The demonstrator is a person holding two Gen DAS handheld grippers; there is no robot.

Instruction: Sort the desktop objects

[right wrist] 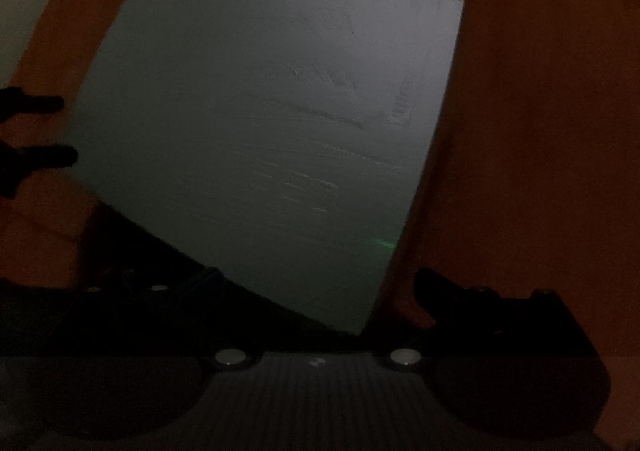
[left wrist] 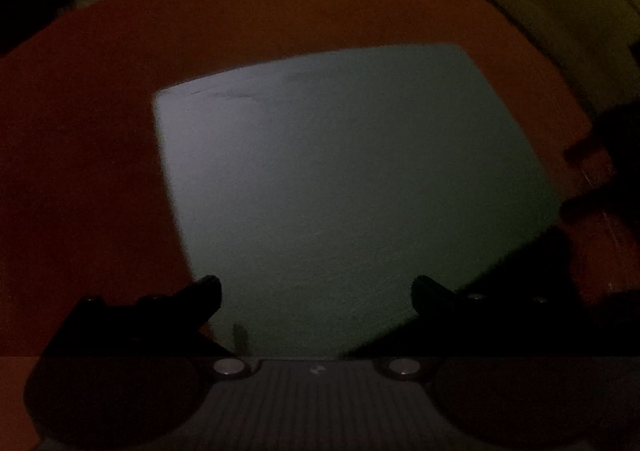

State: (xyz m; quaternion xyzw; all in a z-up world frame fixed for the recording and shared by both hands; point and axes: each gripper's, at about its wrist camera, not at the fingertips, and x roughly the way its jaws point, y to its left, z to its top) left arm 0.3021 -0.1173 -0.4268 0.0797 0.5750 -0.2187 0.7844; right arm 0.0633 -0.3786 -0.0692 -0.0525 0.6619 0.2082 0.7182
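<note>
I count 1 grey mat [left wrist: 352,187] lying flat on 1 orange table [left wrist: 100,155], and nothing else on either that I can make out; the light is very dim and both views are blurred. In my left wrist view the left gripper [left wrist: 316,295] hangs over the mat's near edge with its 2 fingers [left wrist: 206,293] spread wide and nothing between them. At the right edge of that view I see the right gripper [left wrist: 576,179] as 2 dark tips, apart from each other, just beside the mat's right side. In my right wrist view the right gripper [right wrist: 320,287] is likewise spread and holding nothing, with 1 corner of the mat [right wrist: 260,123] between its 2 fingers [right wrist: 430,283]. The left gripper [right wrist: 66,131] shows at the left edge there as 2 dark tips, also apart, at the mat's left edge; I cannot tell whether they touch it. Faint scratches mark the mat.
</note>
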